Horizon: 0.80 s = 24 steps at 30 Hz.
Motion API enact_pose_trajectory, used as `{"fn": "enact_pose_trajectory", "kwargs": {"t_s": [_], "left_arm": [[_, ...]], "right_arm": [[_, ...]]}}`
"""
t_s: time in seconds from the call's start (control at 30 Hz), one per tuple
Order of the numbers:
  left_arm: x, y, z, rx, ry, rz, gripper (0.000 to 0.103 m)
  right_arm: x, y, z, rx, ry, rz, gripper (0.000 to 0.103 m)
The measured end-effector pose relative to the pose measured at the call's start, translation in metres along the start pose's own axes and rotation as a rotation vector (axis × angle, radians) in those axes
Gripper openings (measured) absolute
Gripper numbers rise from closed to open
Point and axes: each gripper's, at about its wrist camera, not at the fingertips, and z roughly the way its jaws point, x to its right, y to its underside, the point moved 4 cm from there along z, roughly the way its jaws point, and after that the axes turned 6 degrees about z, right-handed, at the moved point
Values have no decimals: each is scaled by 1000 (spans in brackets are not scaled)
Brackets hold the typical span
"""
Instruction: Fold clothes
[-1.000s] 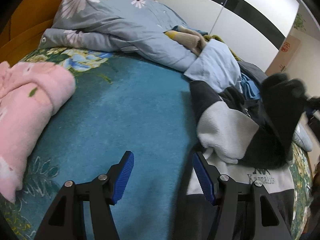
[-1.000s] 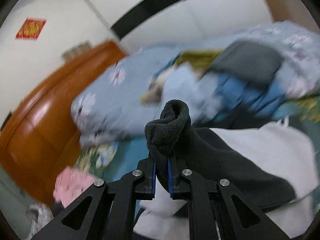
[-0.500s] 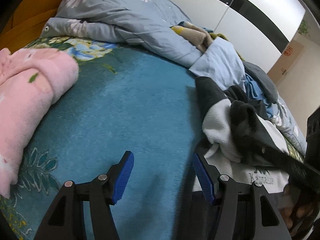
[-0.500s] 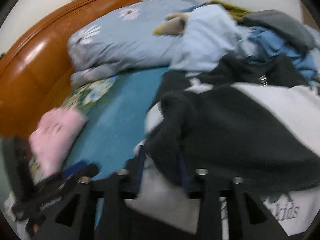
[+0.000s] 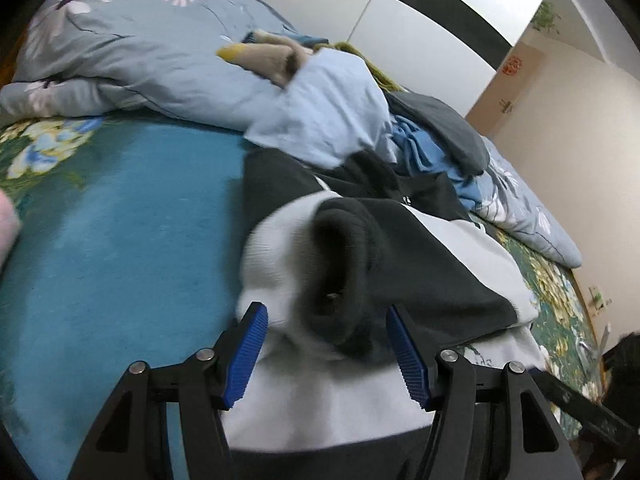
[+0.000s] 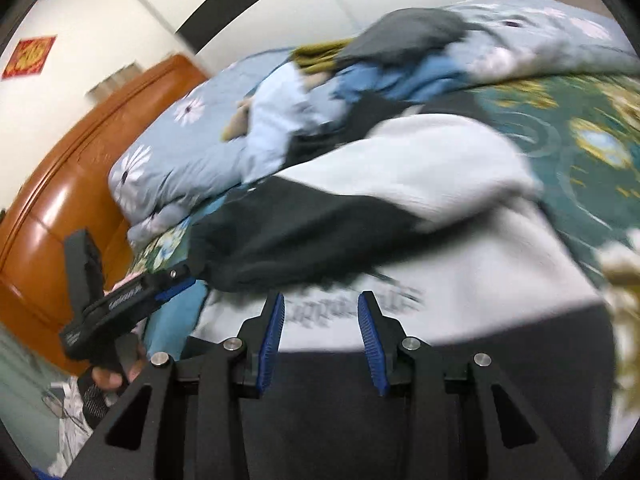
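On the bed (image 5: pixel 120 248), my left gripper (image 5: pixel 326 350) is spread around the sweatshirt (image 5: pixel 432 280) sleeve cuff. My right gripper (image 6: pixel 320 330) hangs spread over its blurred print, pinching nothing.

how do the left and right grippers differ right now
The left gripper has the dark sleeve cuff between its open fingers; the right gripper has nothing between its own. The left gripper's jaws are spread wider. Both are open, with blue pads, over the black-and-white sweatshirt.
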Motion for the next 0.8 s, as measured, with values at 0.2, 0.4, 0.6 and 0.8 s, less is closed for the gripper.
{"fn": "enact_pose_trajectory", "kwargs": {"t_s": [0.2,0.4,0.6,0.8], "left_arm": [[15,-4,7,30,-41,43,37],[14,-12,3,83,-69,60,22],[-12,-14,8,76,-118,24,22],[-21,-4,10,48,-76,-28,26]], "right_arm": [[39,19,-33,37,52,83,39],[59,28,-46,61,37,163,39],[70,39,-67,97,51,176,39],[94,51,-98,143,100,198,39]]}}
